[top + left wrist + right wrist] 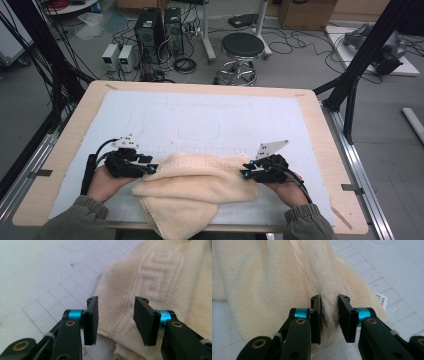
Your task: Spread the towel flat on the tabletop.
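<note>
**A:** Towel (195, 187) first: it lies folded on the near half of the desk (65, 145), between your two hands, with its front part hanging over the near edge. Your right claw (246, 171) is pinching a raised ridge of cloth at the towel's right end. In the right gripper view the pile bunches up between the pads (317, 315), so call that closed on the towel.

**B:** And the left one?

**A:** Your left claw (152, 169) stands open at the towel's left end. In the left gripper view its jaws straddle the hemmed edge, with nothing pressed between them.

**B:** So what can go wrong from here?

**A:** If you lift now, I think only the right end rises and the fold drags open. The part hanging off the desk would pull the rest toward you. Your right grip also looks shallow: a thin ridge could slip out under the towel's weight. On the left, if you close too high, you may catch only the top layer.
</note>
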### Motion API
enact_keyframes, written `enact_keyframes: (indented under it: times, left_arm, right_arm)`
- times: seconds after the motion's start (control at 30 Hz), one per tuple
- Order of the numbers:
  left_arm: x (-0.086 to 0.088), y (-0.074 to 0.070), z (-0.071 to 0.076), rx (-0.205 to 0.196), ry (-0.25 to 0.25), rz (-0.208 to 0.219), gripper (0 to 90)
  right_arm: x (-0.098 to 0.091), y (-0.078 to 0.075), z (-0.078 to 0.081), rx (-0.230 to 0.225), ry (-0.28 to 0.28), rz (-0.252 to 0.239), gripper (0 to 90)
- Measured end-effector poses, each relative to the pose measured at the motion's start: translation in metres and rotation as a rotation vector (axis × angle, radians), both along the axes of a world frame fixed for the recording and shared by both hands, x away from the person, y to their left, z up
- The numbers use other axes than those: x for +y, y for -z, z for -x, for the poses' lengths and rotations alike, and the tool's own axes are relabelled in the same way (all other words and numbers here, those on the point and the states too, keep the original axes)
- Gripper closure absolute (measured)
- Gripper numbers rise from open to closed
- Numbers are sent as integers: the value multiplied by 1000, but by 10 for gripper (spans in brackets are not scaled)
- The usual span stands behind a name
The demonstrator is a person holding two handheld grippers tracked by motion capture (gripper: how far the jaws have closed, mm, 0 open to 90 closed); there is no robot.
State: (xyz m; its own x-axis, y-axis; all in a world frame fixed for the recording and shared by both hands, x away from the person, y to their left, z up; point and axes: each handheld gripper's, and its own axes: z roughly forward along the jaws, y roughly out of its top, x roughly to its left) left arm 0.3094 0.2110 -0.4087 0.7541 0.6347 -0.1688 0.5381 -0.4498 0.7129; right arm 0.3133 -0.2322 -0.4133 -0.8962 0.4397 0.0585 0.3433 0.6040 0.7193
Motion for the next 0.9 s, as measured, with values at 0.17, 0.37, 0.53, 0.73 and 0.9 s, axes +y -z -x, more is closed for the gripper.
enact_keyframes:
  times: [0.17,0.37,0.53,0.73,0.9]
  left_arm:
    - [-9,12,0,21,0,-39,537]
    - [-23,18,3,21,47,-68,775]
    - [-26,15,2,9,54,-77,865]
    - [-18,2,-3,-67,-18,-45,888]
    - [-5,-23,-9,-138,-76,9,897]
  right_arm:
    - [-1,-21,8,-82,-16,4,772]
    - [0,-24,3,-68,-10,-18,775]
    - [-1,-28,3,-83,-4,-77,776]
    - [-2,-48,-3,-114,33,-110,785]
    - [2,-59,-8,-146,65,-149,786]
